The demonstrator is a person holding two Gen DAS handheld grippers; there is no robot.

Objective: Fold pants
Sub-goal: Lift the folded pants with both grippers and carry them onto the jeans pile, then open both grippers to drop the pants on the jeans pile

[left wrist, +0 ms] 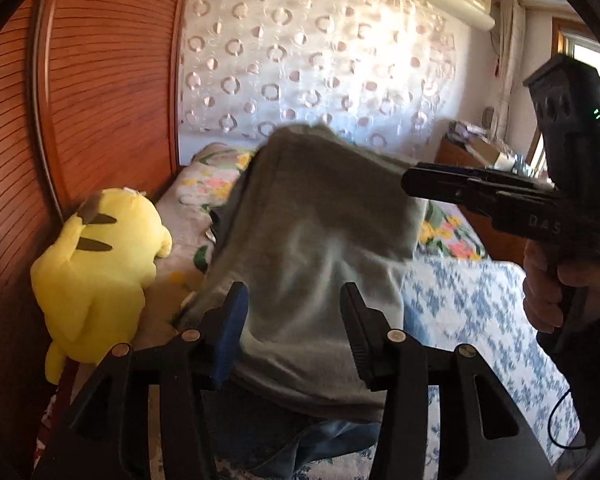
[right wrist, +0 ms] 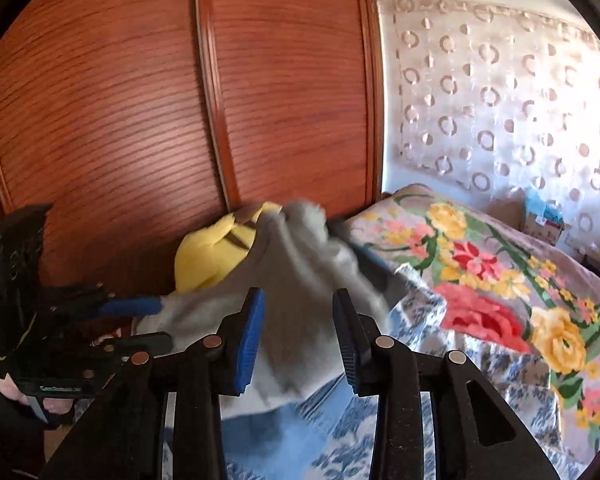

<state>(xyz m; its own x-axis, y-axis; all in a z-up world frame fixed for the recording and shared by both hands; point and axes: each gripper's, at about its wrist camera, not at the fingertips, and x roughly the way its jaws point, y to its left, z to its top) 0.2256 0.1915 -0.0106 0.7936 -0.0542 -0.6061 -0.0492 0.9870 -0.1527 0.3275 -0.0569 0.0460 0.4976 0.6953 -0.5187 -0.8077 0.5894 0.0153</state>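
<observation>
While the grey pants (left wrist: 316, 240) hang blurred and bunched in the air above the near end of the bed (left wrist: 480, 312), the fold looks only partly made, with laying flat and squaring up left to do. Both the left gripper (left wrist: 294, 320) and the right gripper (right wrist: 300, 328) stand parted with cloth between the jaws, seemingly released. Soft, thick, rumpled fabric drapes unevenly, just right of a yellow plush toy (left wrist: 96, 272).

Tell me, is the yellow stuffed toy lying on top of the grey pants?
No, the yellow stuffed toy sits beside the grey pants, against the wooden wardrobe.
</observation>
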